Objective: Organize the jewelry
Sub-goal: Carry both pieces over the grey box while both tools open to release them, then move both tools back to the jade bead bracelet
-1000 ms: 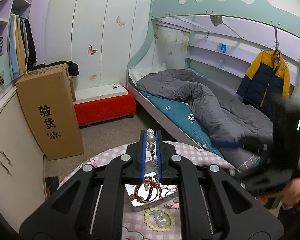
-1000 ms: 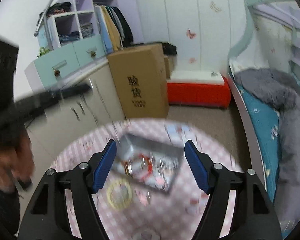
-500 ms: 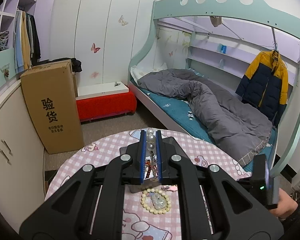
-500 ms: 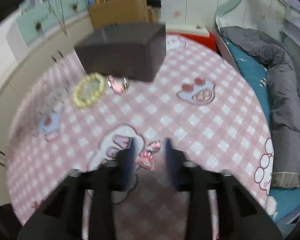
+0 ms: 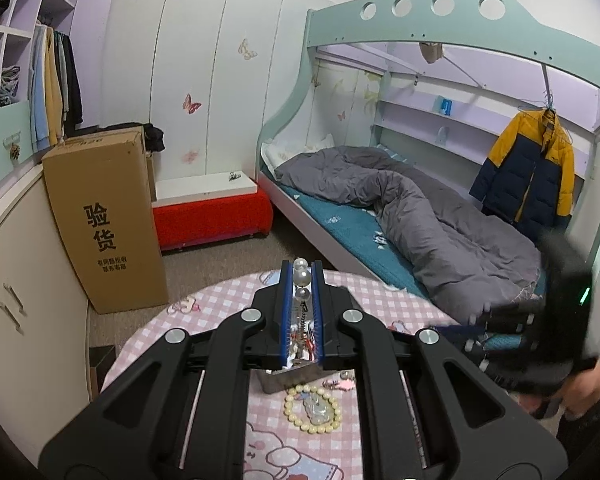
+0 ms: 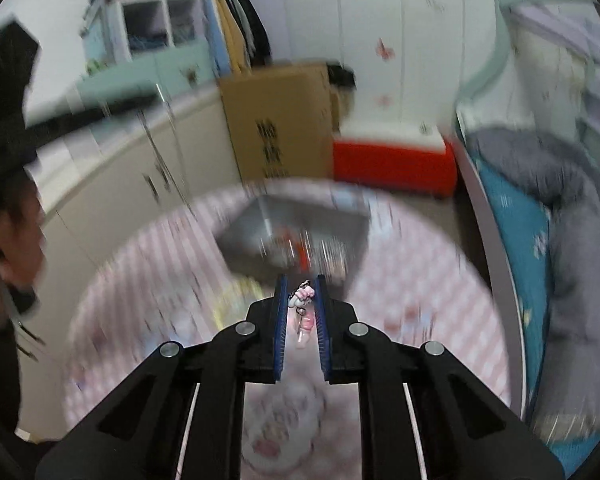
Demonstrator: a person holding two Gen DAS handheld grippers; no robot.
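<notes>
The left gripper [image 5: 301, 276] clamps round glossy pearls [image 5: 302, 278] mid-frame; the right gripper [image 6: 301, 294], jaws closing, pinches a small pink-and-white charm [image 6: 302, 296].

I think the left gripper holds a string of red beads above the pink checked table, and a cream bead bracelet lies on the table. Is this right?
Not quite. In the left wrist view the left gripper holds a string of white pearls, not red beads. The rest is right: it is above the pink checked table, and the cream bead bracelet lies on it.

Table [image 5: 220, 304]: we are finding the tin [image 5: 292, 378] lying on it | bead bracelet [image 5: 313, 408] lying just before the tin | cardboard box [image 5: 108, 216] standing behind-left | bed [image 5: 400, 220] lying behind-right.
</notes>
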